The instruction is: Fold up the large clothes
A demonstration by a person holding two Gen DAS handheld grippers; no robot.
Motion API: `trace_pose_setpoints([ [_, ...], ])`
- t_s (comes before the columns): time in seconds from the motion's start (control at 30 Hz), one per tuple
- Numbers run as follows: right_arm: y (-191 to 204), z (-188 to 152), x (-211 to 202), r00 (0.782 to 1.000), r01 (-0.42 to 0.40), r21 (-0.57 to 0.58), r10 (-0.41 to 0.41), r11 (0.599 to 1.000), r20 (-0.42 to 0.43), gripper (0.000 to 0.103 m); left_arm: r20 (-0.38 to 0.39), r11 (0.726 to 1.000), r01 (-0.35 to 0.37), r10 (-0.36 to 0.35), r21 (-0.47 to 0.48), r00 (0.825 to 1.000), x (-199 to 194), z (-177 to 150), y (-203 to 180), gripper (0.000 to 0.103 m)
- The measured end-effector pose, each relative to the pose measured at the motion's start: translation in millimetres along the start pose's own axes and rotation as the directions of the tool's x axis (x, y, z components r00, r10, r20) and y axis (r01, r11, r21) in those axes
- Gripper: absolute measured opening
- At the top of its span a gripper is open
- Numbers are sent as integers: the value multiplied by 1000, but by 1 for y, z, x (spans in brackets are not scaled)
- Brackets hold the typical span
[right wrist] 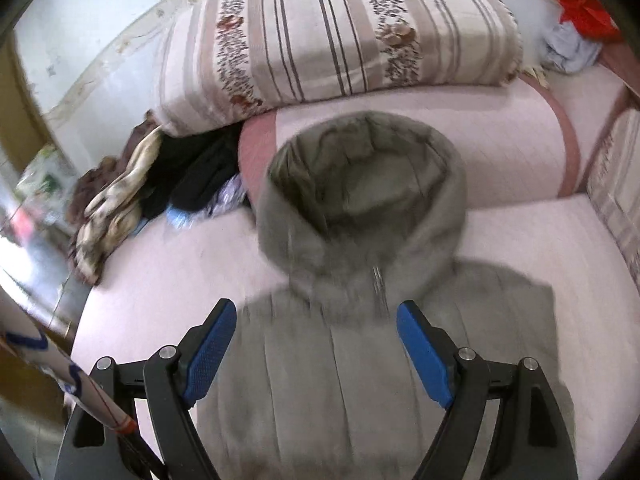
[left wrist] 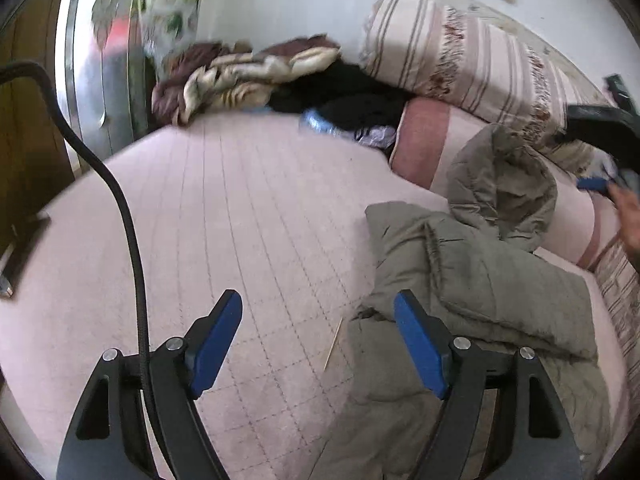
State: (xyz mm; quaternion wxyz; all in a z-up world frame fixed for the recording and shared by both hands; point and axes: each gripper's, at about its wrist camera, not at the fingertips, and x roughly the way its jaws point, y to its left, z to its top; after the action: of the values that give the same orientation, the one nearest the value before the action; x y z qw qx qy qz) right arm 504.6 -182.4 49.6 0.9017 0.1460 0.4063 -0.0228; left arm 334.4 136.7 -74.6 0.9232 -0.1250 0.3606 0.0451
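An olive-grey padded hooded jacket (left wrist: 472,280) lies on the pink quilted bed (left wrist: 224,208), folded narrow, its hood (left wrist: 500,184) resting against a pink bolster. In the right wrist view the jacket (right wrist: 360,380) lies front up with the zipper in the middle and the hood (right wrist: 360,184) open toward the wall. My left gripper (left wrist: 318,340) is open and empty, above the jacket's left edge. My right gripper (right wrist: 316,344) is open and empty, above the jacket's chest below the hood. The right gripper's blue tip also shows in the left wrist view (left wrist: 592,183) at the far right, by a hand.
A striped folded quilt (right wrist: 340,36) lies on the pink bolster (right wrist: 500,148) against the wall. A heap of brown, cream and black clothes (left wrist: 256,76) sits at the bed's far left. Red and blue cloth (right wrist: 576,28) lies far right. A thin stick (left wrist: 333,344) lies on the bed.
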Motion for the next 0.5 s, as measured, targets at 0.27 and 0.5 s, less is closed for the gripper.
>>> trace_pose_setpoints([
  [0.27,21,88,93,999,-37,172,37,984,5,87,-65,996,27,-32,-82,997,28,11,15,77],
  [0.5,28,113,148,999,40,180,-33,983,-37,83,-133,994,31,-45,-107,990,47,7,21,77],
])
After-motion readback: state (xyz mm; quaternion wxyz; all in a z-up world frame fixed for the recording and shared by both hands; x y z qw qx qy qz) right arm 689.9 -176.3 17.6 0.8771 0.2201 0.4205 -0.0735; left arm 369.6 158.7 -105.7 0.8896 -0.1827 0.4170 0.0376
